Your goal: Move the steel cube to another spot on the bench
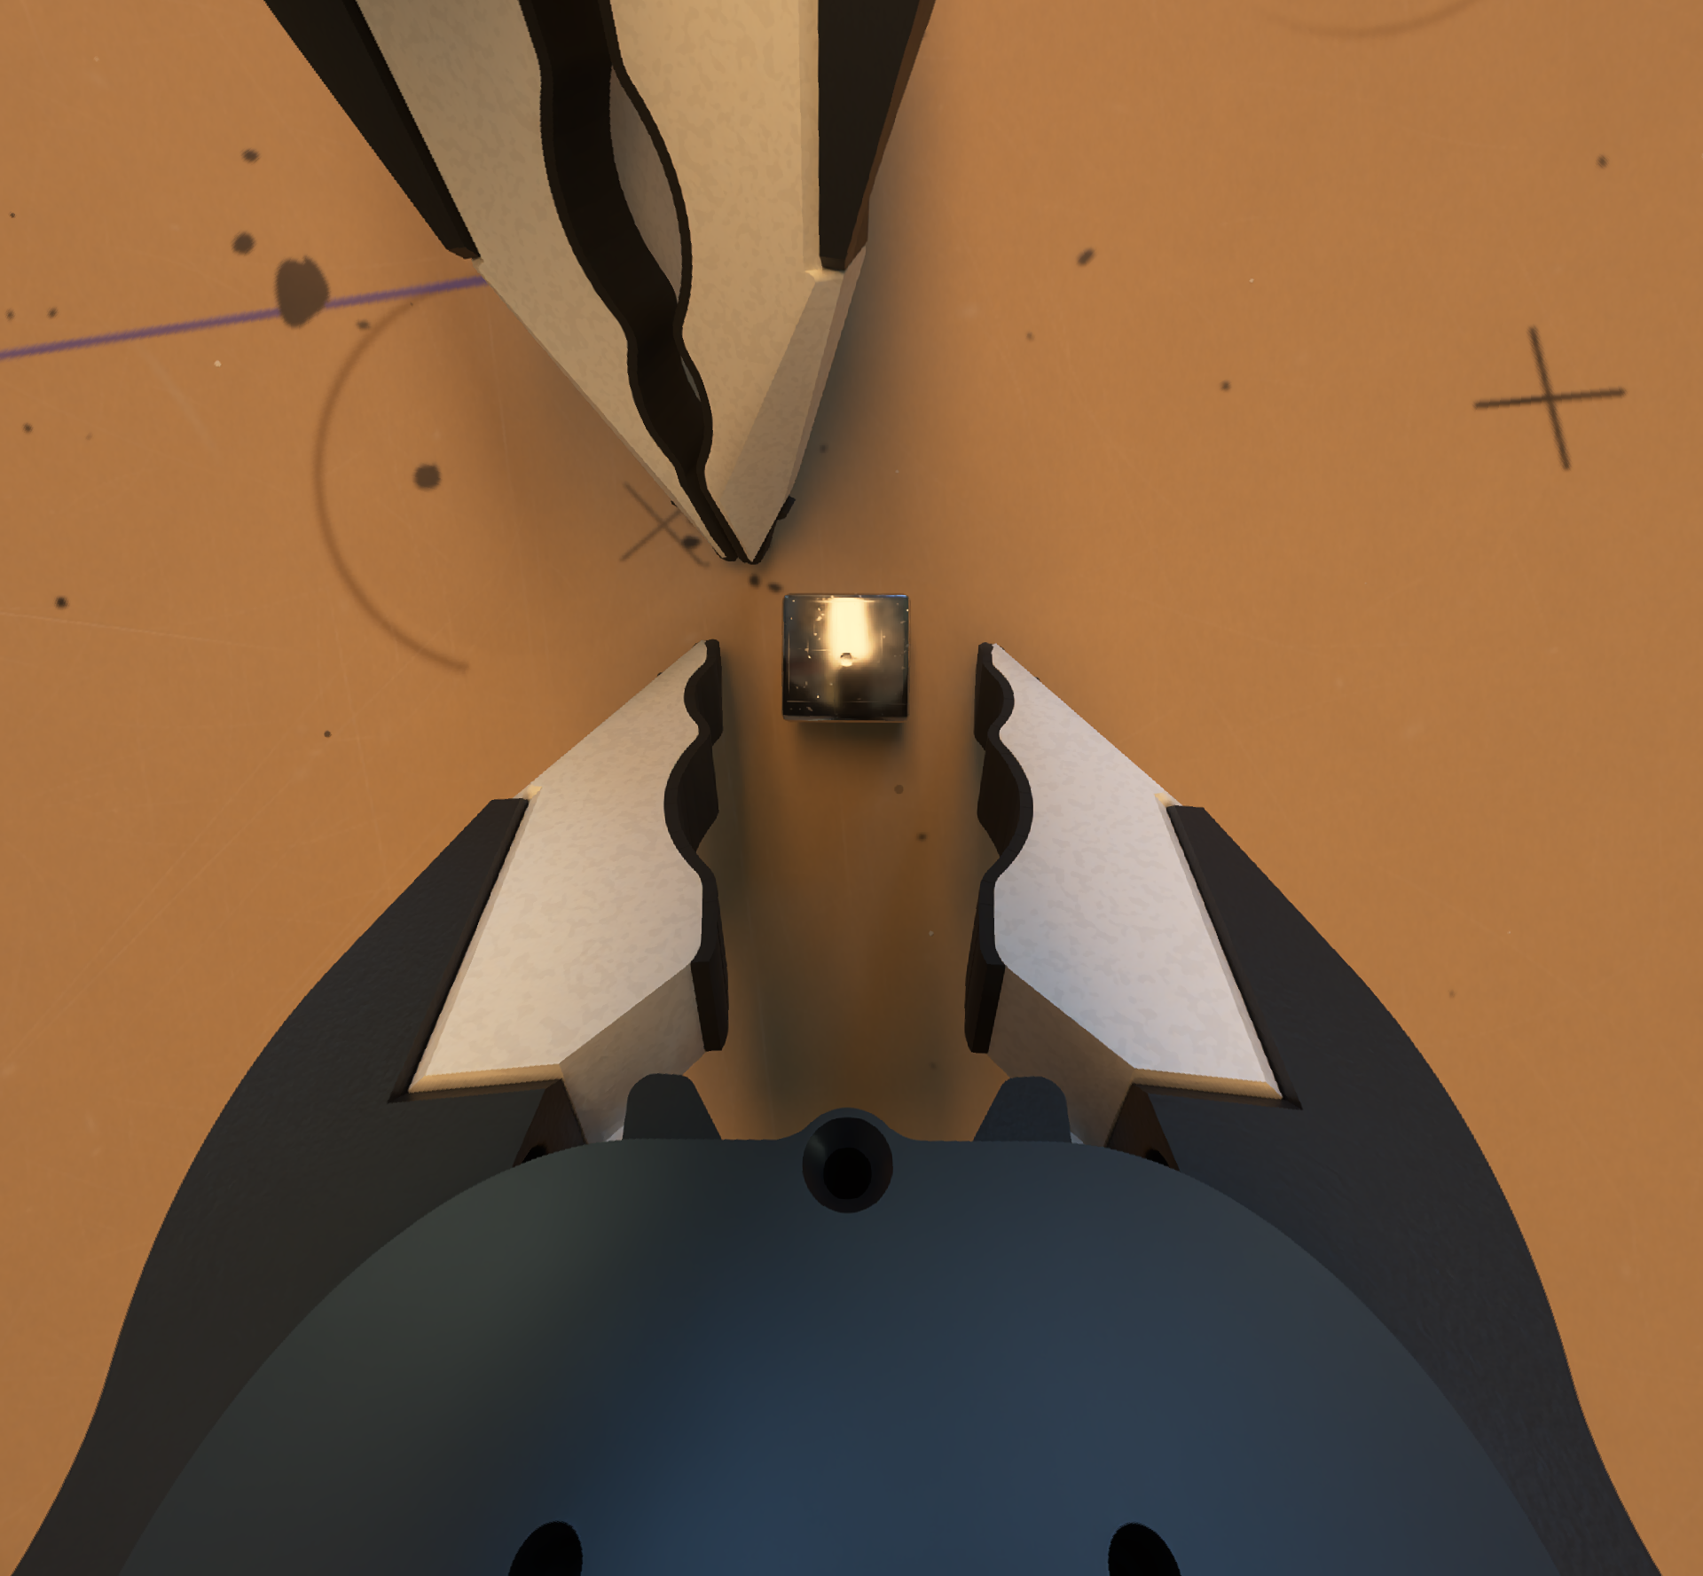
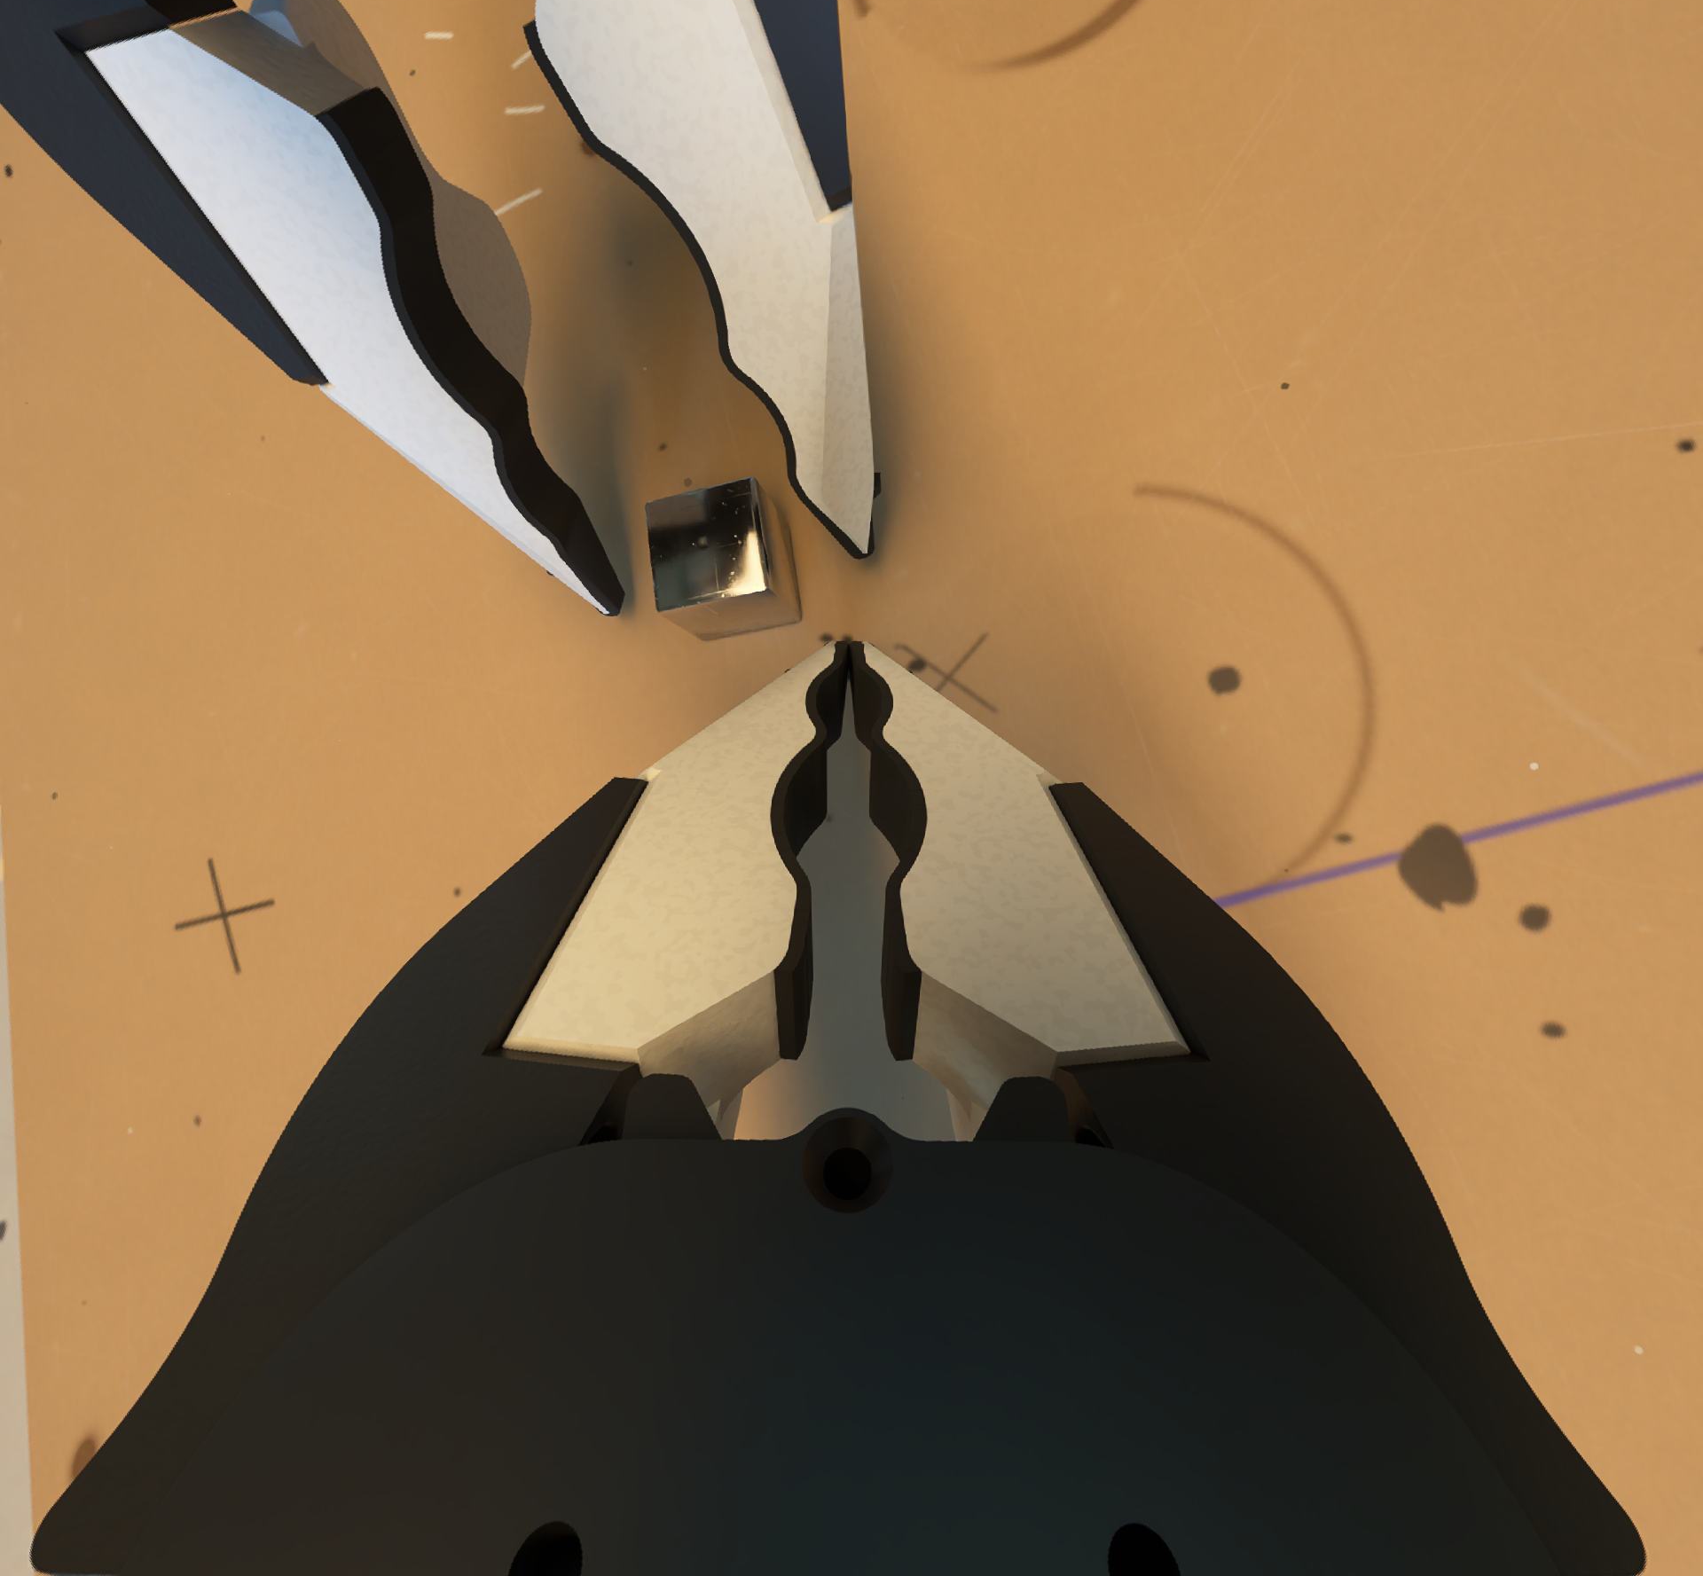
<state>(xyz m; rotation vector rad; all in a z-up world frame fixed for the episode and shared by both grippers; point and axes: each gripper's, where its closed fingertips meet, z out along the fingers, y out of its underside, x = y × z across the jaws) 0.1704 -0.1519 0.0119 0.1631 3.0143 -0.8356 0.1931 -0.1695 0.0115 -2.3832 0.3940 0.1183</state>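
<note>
Two grippers over the steel cube (image 1: pixel 845 656), neither gripping yet: left gripper (image 1: pixel 848 656) spread wide around it, right gripper (image 2: pixel 848 649) pinched shut on nothing.

Cube sat flat on the bench (image 1: pixel 1290 702), out in open surface; no bench edge or corner showed in the left wrist view, only a pale strip at the left border of the right wrist view. It lay between my left fingertips (image 1: pixel 708 666), clear gaps both sides, and slightly off-centre toward the left one. My call: centre first, drop until the pads cover the side faces, close square on two parallel faces, then lift straight. Polished steel looked slippery; a corner grip would twist it out. Right tips sat just beside the cube's far corner, so I judged they should back off first. No long axis: sides equal. Faces ran roughly square to my left fingers, top face up.
</note>
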